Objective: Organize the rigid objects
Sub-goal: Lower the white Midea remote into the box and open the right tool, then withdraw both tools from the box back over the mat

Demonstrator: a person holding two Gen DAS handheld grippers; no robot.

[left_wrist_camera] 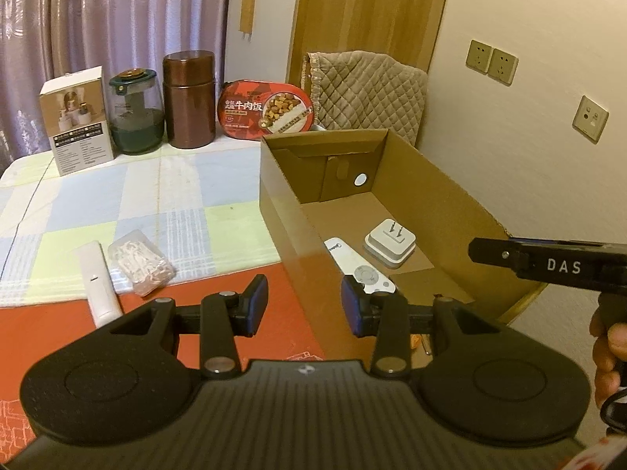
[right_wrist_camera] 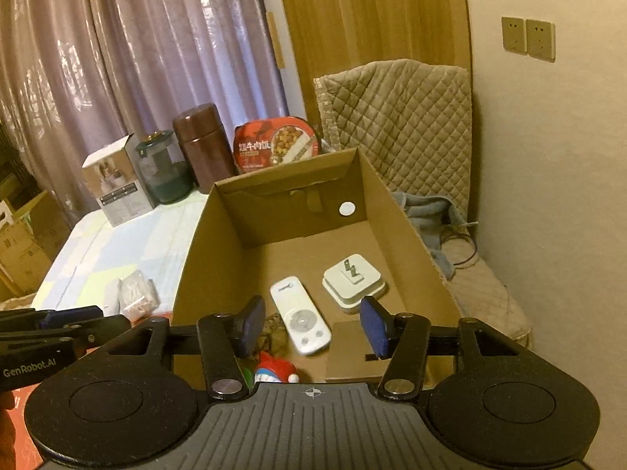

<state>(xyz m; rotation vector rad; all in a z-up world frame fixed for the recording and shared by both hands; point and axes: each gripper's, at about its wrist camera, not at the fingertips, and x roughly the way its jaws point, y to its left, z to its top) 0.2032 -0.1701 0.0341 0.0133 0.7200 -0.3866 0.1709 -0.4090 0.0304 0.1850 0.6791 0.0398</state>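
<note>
**A:** What is still out of the cardboard box [left_wrist_camera: 274, 180]?

**B:** A white stick-shaped remote [left_wrist_camera: 100, 286] and a little clear bag [left_wrist_camera: 139, 266] lie on the counter [left_wrist_camera: 164, 192]. They are ahead and to the left of the left gripper [left_wrist_camera: 305, 305]. The stick's long side points away from it, leaning a bit.

**A:** Which gripper is nearer?

**B:** The left one, I think. Its jaws are apart and hold nothing. The right gripper [right_wrist_camera: 311, 327] is apart and empty too, above the box, where a white remote [right_wrist_camera: 299, 321] and a plug [right_wrist_camera: 354, 280] lie.
</note>
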